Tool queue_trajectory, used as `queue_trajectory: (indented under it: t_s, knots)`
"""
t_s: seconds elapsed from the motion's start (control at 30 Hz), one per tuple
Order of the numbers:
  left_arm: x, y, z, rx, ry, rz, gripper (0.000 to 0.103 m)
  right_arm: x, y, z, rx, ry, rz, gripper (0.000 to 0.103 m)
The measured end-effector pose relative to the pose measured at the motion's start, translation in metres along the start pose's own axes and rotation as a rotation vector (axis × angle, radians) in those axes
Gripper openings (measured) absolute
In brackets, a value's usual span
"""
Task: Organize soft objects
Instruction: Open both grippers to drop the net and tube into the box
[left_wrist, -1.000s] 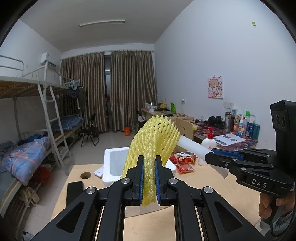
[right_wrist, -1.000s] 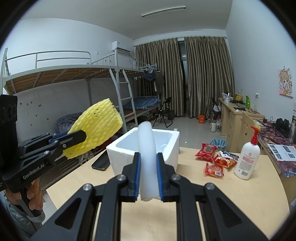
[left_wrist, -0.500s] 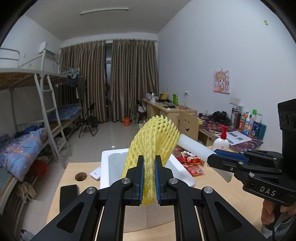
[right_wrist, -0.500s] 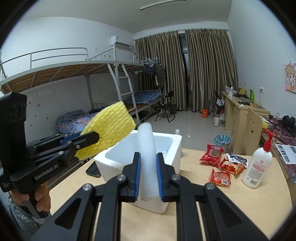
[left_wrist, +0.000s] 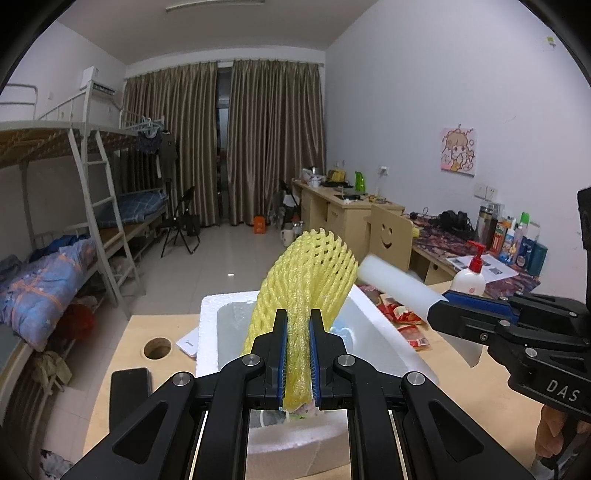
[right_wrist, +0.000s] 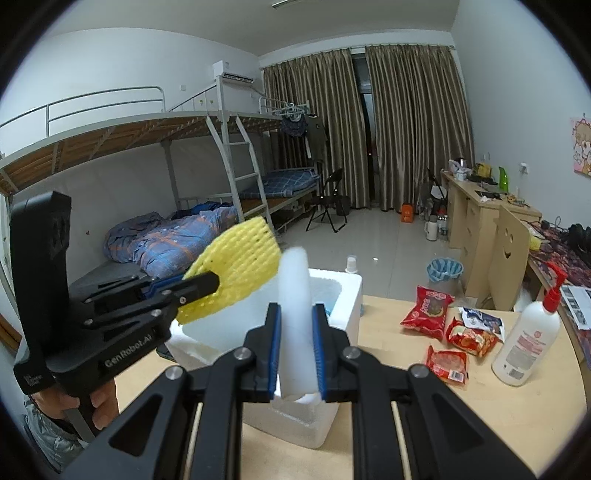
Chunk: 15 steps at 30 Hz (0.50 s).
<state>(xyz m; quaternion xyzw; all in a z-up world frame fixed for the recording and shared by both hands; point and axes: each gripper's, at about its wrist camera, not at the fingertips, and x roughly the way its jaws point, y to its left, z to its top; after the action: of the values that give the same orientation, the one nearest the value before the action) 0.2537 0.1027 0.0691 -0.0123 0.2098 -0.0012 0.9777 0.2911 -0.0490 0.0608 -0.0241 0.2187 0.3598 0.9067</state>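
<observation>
Net (left_wrist: 306, 291) is held tight in the left hand-held gripper (left_wrist: 298, 354), standing up, with the box (left_wrist: 373, 332) right below. Foam (right_wrist: 295, 314) is squeezed upright by the right hand-held gripper (right_wrist: 295, 347), just over the box (right_wrist: 343, 295).

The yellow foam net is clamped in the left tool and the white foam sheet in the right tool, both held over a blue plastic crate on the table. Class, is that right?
One detail is wrong: the container is a white foam box, not a blue plastic crate, as the right wrist view shows. The yellow foam net is clamped in the left tool and the white foam sheet in the right tool, above the table.
</observation>
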Motion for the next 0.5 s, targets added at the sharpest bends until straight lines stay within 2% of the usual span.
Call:
queue_trajectory:
  t_s: [0.2,0.3,0.33,0.37,0.4,0.43,0.47,0.5]
  knots:
    - [0.012,0.008,0.000,-0.003,0.015,-0.002,0.012,0.011,0.001,0.006,-0.009,0.013,-0.002,0.020]
    - [0.017,0.007,-0.001,-0.003,0.029,-0.001,0.025,0.015,-0.002,0.008,-0.010,0.018,-0.005,0.020]
    - [0.017,0.009,-0.002,-0.014,0.024,0.006,0.036,0.016,-0.002,0.008,-0.013,0.020,-0.009,0.020]
    - [0.016,0.013,-0.001,-0.022,0.020,0.007,0.055,0.017,-0.002,0.008,-0.018,0.020,-0.014,0.020]
    - [0.015,0.015,-0.001,-0.029,0.014,0.006,0.066,0.016,-0.002,0.008,-0.019,0.019,-0.016,0.020]
    - [0.012,0.017,-0.001,-0.038,-0.005,0.008,0.081,0.016,-0.002,0.008,-0.019,0.019,-0.018,0.020]
    - [0.010,0.019,-0.001,-0.043,-0.018,0.014,0.086,0.016,-0.001,0.008,-0.019,0.018,-0.020,0.020]
    - [0.007,0.022,-0.001,-0.052,-0.034,0.027,0.087,0.017,-0.002,0.008,-0.018,0.019,-0.021,0.020]
